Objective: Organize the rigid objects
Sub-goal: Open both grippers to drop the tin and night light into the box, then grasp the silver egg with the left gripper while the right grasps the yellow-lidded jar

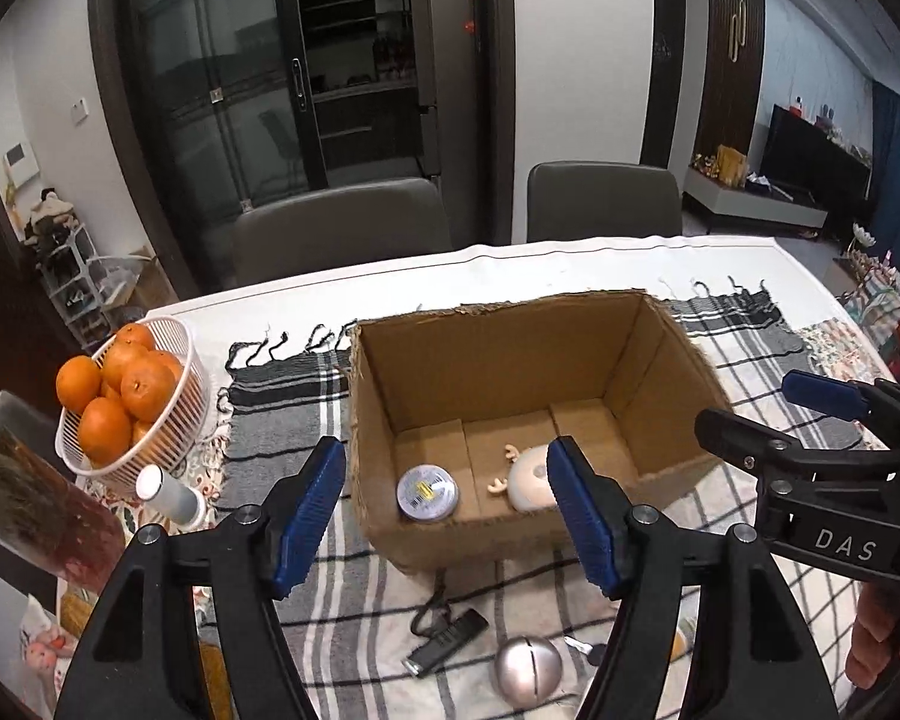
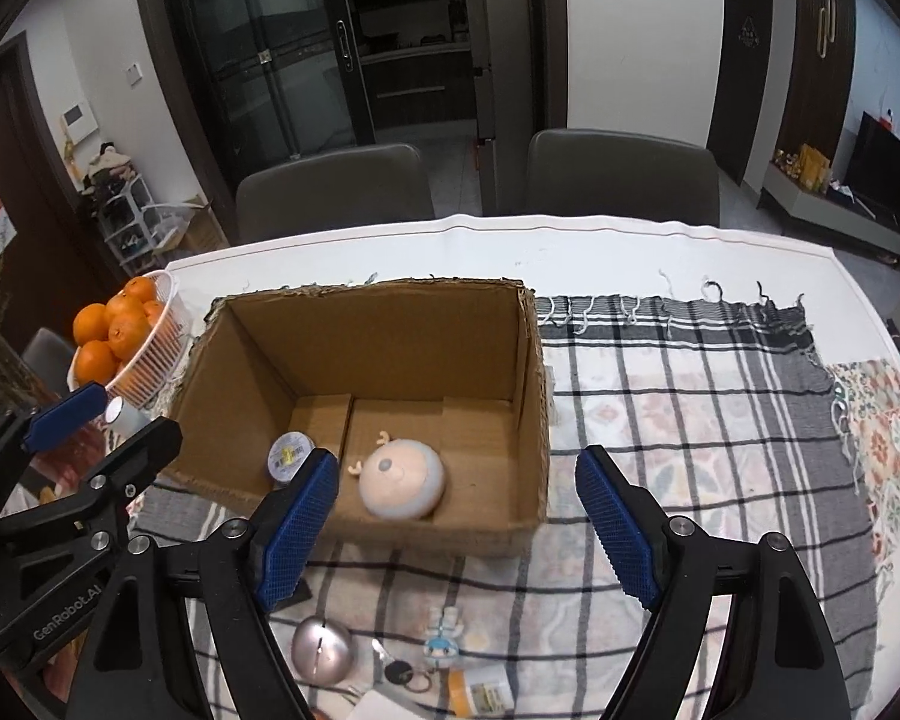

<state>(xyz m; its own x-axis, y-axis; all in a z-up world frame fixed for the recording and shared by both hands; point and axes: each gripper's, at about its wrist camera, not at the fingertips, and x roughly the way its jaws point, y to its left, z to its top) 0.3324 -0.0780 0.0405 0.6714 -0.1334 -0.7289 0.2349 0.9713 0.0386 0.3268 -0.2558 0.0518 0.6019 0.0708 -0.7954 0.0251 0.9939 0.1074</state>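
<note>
Meanwhile both claws, left claw (image 1: 444, 516) and right claw (image 2: 457, 525), gape empty above the box (image 2: 390, 330).

Both the left gripper (image 1: 447, 510) and the right gripper (image 2: 456, 525) have glossy black frames, silver screws, ribbed blue pads, and white "GenRobot.AI" and "DAS" lettering.

**Dining room around the table**

A white table (image 2: 600, 240) carries a grey plaid cloth (image 2: 720, 396). Behind the table stand two grey chairs (image 2: 330, 186), side by side. Beyond them a dark glass door (image 2: 282, 48) sits between white walls (image 2: 636, 30). Right of the table, a TV (image 2: 894, 174) rests on a low cabinet. Left of the table stands a shoe rack (image 2: 132, 222). The floor is pale tile.
</note>
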